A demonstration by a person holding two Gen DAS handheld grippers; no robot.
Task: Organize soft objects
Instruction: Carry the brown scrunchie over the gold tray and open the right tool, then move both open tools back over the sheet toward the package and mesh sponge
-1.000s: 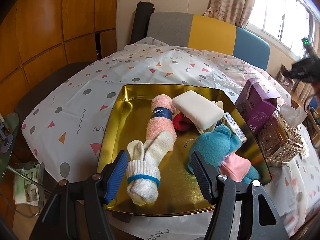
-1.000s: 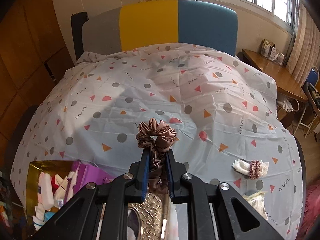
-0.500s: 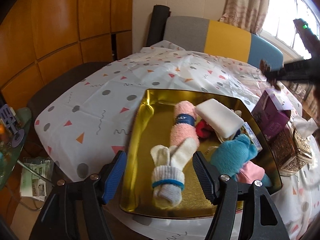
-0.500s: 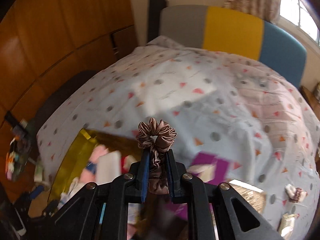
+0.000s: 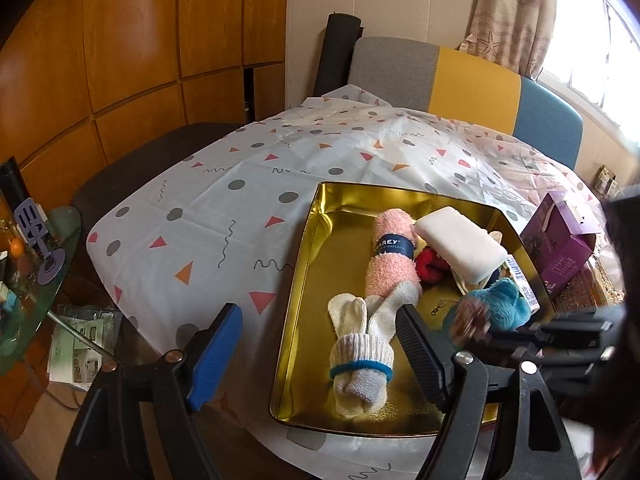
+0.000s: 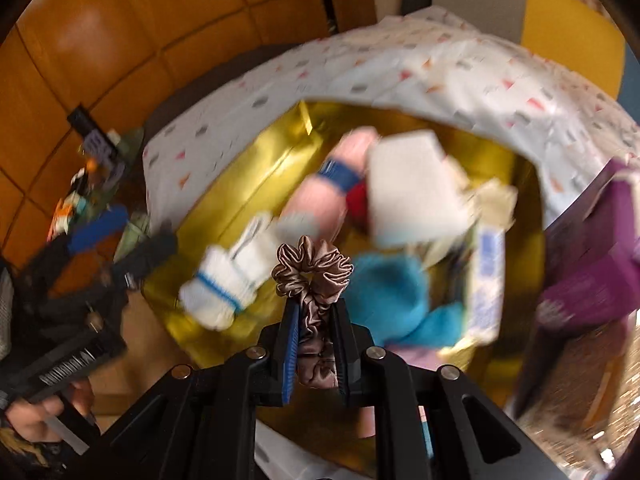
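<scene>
Patterned cloth covers the table [image 5: 240, 200], where a gold tray [image 5: 304, 280] holds rolled socks [image 5: 360, 352] and soft toys. Left claw [image 5: 320, 340] is opening, gripping nothing. Right claw [image 6: 314, 320] hangs above the tray, clenched on a brown satin scrunchie [image 6: 312, 272].

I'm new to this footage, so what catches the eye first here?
The shiny gold tray on the confetti-patterned tablecloth, crowded with a rolled pink towel, banded white socks and a teal plush toy. Closer, the right gripper clamps a brown satin scrunchie above that tray.
</scene>
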